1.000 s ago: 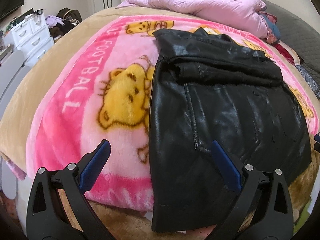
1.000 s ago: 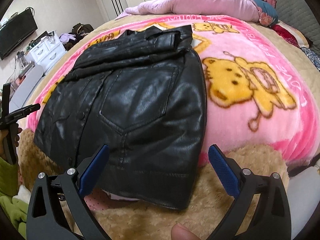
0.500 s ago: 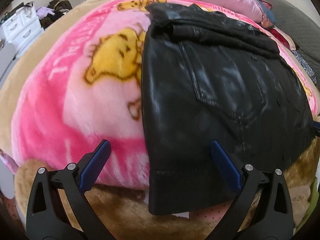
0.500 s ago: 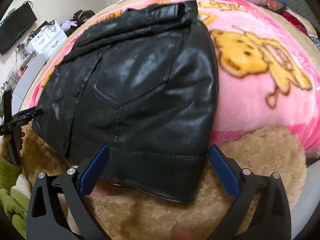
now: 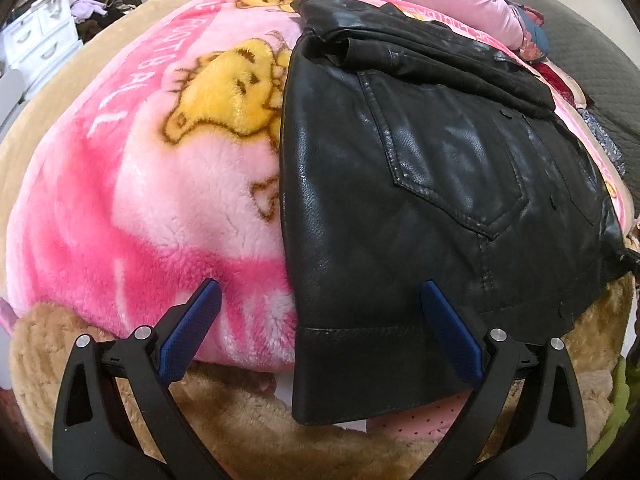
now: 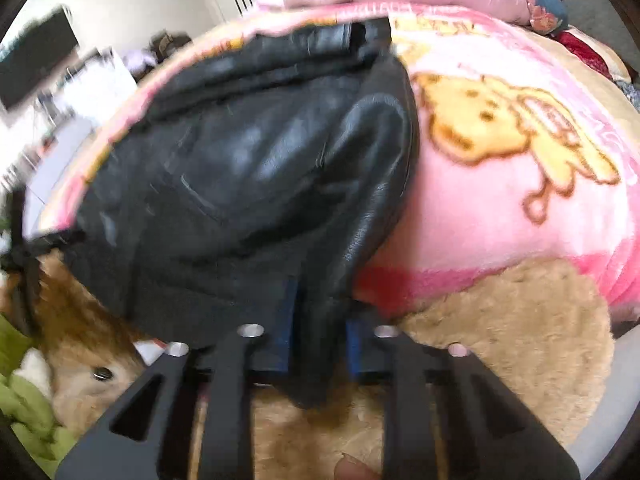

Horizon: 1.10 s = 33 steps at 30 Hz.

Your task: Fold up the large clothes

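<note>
Jacket (image 5: 420, 184) hem corner pinched in our right hand-held gripper (image 6: 318, 340) for folding; left hand-held gripper (image 5: 318, 332) gapes wide, straddling the other corner.

the left gripper (image 5: 320, 332) is hovering with its jaws spread wide, the blue pads (image 5: 190, 330) gripping nothing. the right gripper (image 6: 318, 334) is pinching its jaws nearly together on the black jacket (image 6: 256, 184) hem, near the bed's edge.
</note>
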### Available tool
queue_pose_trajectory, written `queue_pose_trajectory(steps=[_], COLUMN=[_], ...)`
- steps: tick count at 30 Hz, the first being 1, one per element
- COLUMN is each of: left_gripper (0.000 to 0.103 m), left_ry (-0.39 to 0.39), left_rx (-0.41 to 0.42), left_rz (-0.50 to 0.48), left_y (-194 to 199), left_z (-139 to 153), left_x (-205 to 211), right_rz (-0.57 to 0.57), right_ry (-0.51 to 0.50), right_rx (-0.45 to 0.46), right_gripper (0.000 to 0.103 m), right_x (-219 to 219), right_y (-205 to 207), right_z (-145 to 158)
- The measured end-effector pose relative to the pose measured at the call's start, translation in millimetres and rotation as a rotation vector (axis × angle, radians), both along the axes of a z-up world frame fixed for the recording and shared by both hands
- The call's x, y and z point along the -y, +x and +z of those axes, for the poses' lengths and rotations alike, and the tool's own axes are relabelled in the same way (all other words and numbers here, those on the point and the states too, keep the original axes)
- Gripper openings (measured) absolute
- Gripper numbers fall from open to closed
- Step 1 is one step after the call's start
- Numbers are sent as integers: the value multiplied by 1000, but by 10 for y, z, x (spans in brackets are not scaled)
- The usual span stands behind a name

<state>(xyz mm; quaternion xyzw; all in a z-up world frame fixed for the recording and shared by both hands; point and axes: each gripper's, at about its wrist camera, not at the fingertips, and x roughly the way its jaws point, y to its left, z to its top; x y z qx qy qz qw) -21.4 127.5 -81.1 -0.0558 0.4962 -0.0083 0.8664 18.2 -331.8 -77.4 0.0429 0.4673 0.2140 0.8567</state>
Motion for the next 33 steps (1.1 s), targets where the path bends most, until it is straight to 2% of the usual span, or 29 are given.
queue_pose_trajectory(steps=[5, 7, 9, 10, 12, 13, 14, 21, 25, 33], left_gripper=[93, 87, 72, 68, 47, 34, 12, 5, 4, 0], left_ry=[-21, -33, -37, -38, -38, -52, -76, -119, -158, -171], left_rx=[-6, -3, 12, 16, 22, 32, 42, 116, 191, 333], left_rz=[-8, -20, -26, -32, -30, -40, -50, -57, -48, -35], left_y=[-19, -30, -32, -23, -11, -13, -12, -20, 31, 293], left_z=[2, 14, 61, 85, 123, 154, 181, 483, 786, 1333], left_x=[-17, -14, -16, -18, -22, -20, -14, -36, -113, -124], right_rz=[13, 9, 4, 3, 4, 4, 2, -33, -54, -86], right_ry=[137, 182, 228, 241, 250, 253, 258, 290, 319, 363], right_rx=[147, 179, 205, 212, 227, 236, 241, 265, 269, 318], right_gripper=[11, 11, 11, 11, 11, 11, 11, 11, 11, 11], right_x=[119, 163, 206, 200, 136, 122, 107, 176, 228, 262], right_y=[-133, -117, -84, -61, -6, 4, 15, 28, 63, 295], right_z=[404, 514, 619, 650, 716, 735, 744, 810, 859, 1164])
